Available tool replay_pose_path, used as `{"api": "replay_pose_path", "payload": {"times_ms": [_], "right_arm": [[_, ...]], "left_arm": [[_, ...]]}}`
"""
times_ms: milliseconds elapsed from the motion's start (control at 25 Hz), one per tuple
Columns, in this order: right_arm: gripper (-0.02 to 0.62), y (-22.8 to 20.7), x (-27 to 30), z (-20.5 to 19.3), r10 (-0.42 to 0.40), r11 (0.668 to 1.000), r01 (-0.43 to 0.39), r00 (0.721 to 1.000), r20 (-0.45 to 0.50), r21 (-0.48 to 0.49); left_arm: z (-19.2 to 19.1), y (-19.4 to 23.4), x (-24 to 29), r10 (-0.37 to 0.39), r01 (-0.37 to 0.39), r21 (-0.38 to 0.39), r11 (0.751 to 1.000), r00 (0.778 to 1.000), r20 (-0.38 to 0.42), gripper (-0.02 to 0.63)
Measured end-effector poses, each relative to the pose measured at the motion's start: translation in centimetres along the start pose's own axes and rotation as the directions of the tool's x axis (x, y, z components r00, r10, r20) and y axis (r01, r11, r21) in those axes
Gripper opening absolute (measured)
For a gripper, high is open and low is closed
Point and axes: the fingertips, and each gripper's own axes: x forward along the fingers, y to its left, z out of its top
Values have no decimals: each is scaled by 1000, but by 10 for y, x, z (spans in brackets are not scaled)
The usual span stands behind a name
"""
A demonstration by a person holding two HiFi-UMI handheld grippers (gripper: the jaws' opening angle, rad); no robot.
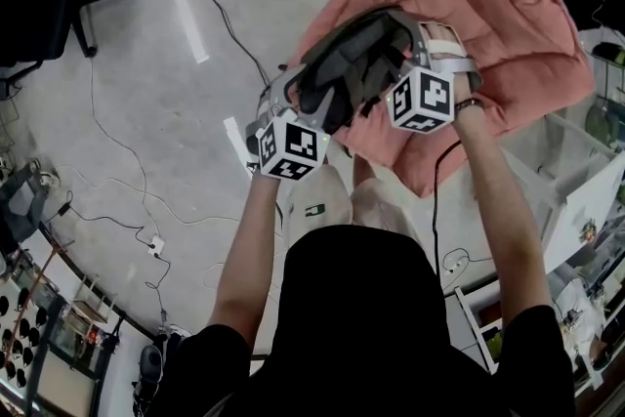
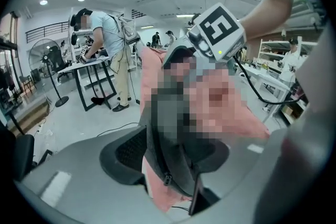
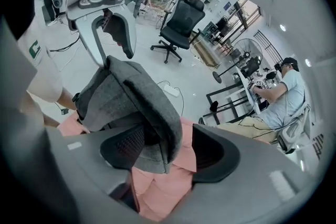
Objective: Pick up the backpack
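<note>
Head view: grey backpack (image 1: 352, 68) sits between both grippers, over the near corner of a pink quilt (image 1: 488, 15) spread on the floor (image 1: 146, 63); can't tell if it touches the quilt. Marker cubes face up, one at each end of the backpack; cables run across the floor, and an office chair (image 1: 49, 5) is at top left. Left gripper view: left gripper (image 2: 168, 157) has its fingers (image 2: 123, 155) closed on a grey fold of the backpack with a zipper, fabric filling the gap pad to pad, pink quilt below. The right gripper's cube is up beyond it, and a standing person (image 2: 105, 44) works at a bench (image 2: 86, 68) far left. Right gripper view: right gripper (image 3: 168, 149) is spread wide; a backpack fold hangs between the fingers, against one pad (image 3: 123, 147), with the other pad (image 3: 218, 152) clear of it and pink quilt in the gap. The left gripper shows at top left at the backpack's far edge.
</note>
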Motion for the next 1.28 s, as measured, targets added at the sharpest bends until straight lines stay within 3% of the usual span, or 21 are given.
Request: {"api": "replay_pose_path", "payload": {"times_ms": [320,600,1280], "right_arm": [[264,-4,20,0,21,999,-21,1000,-11,-43],[259,-1,27,2,22,999,-23,999,-26,-24],[209,19,17,0,2,999,-1,1000,-25,39]], "left_arm": [[0,2,13,-8,8,19,1000,1000,5,172],[-2,2,13,-3,3,11,1000,1000,10,133],[-7,-12,6,-26,26,27,999,1000,-3,115]]}}
